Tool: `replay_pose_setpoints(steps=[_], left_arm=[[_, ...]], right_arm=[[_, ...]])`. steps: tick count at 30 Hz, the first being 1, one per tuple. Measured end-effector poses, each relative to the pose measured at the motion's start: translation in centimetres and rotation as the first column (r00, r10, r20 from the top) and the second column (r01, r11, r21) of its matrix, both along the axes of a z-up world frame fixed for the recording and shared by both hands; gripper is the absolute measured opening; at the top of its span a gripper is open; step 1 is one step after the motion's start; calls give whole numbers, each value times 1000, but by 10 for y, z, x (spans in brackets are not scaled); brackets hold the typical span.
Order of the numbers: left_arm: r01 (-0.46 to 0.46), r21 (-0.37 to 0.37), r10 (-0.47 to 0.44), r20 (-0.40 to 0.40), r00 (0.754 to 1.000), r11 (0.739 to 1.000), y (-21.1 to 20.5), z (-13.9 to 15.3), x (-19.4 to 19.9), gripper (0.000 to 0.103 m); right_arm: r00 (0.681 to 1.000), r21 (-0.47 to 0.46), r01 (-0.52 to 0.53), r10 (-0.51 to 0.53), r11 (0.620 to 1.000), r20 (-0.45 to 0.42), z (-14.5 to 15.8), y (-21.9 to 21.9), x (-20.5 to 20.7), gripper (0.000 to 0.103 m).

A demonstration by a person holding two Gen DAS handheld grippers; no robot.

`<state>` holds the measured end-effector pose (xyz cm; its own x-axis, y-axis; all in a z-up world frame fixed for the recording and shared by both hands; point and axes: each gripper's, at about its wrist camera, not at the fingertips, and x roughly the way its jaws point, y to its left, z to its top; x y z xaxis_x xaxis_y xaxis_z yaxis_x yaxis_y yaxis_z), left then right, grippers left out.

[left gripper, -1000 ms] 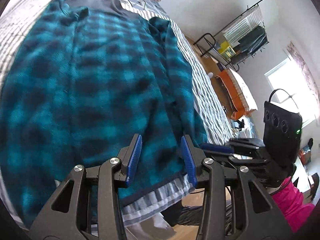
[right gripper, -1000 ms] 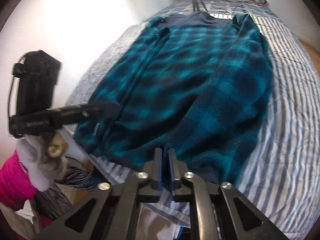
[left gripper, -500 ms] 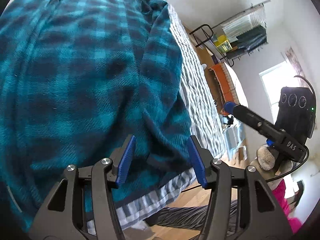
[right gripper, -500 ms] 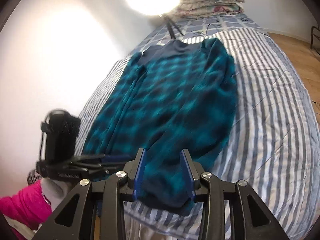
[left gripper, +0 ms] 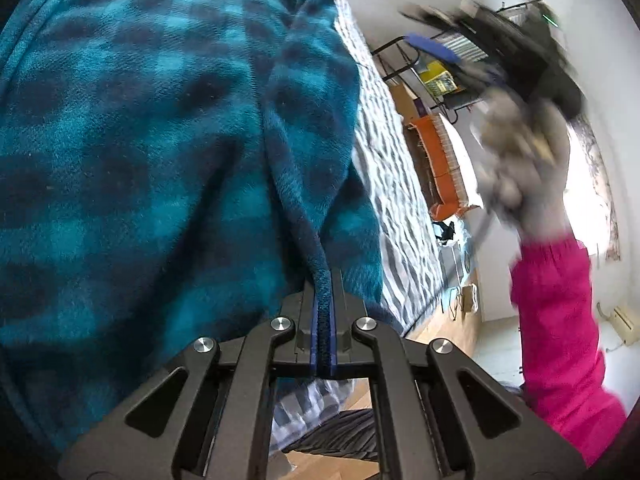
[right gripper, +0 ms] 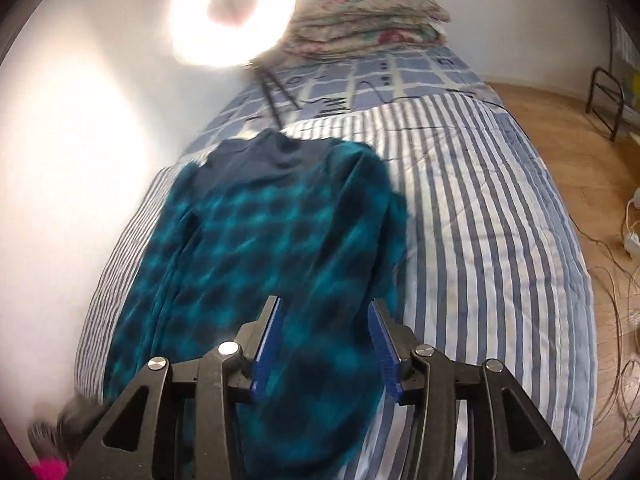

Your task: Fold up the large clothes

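A large teal and dark blue checked fleece garment lies spread along the striped bed. My left gripper is shut on a pinched ridge of its hem near the bed's foot. In the right wrist view the same garment stretches away with its dark collar at the far end. My right gripper hovers over the garment's near end with its jaws opening and nothing pressed between the pads. In the left wrist view the right gripper appears blurred, held by a gloved hand with a pink sleeve.
Folded floral bedding is stacked at the head of the bed, beside a bright ring light on a tripod. A black metal rack and an orange item stand beyond the bed. Cables lie on the wooden floor.
My left gripper came down and shut on the garment's hem, pulling up a ridge. My right gripper rose and swung out over the bed, its jaws spreading apart.
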<state>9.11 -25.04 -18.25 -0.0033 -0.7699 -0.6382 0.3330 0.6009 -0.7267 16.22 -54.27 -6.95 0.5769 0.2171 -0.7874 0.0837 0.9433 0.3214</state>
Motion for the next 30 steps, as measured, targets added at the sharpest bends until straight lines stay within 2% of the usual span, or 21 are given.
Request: replay_pose_setpoints(steps=[5, 13, 17, 20, 23, 25, 28, 30], left_arm=[[12, -3, -12, 20, 1000, 1000, 7, 4, -15, 0], [38, 11, -38, 21, 999, 999, 12, -1, -26, 0], [74, 19, -75, 51, 996, 997, 6, 3, -31, 0], [89, 32, -91, 67, 994, 996, 3, 4, -35, 0], [92, 36, -94, 62, 994, 995, -7, 2, -34, 0], [88, 35, -90, 54, 994, 995, -7, 0, -34, 0], [88, 32, -90, 56, 994, 996, -4, 3, -33, 0], [88, 32, -90, 59, 994, 996, -5, 1, -28, 0]], right_arm=[[997, 39, 76, -76, 996, -5, -13, -18, 58, 48], [990, 155, 134, -126, 979, -61, -45, -25, 134, 48], [993, 130, 104, -95, 986, -74, -49, -9, 159, 48], [994, 56, 82, -78, 995, -70, -45, 6, 170, 48], [998, 26, -3, 4, 1000, -55, -40, 30, 178, 48], [993, -82, -84, 77, 993, -84, -41, 57, 185, 48], [975, -267, -164, 115, 950, -189, -59, 86, 196, 46], [963, -370, -190, 100, 909, -249, -73, 97, 201, 29]])
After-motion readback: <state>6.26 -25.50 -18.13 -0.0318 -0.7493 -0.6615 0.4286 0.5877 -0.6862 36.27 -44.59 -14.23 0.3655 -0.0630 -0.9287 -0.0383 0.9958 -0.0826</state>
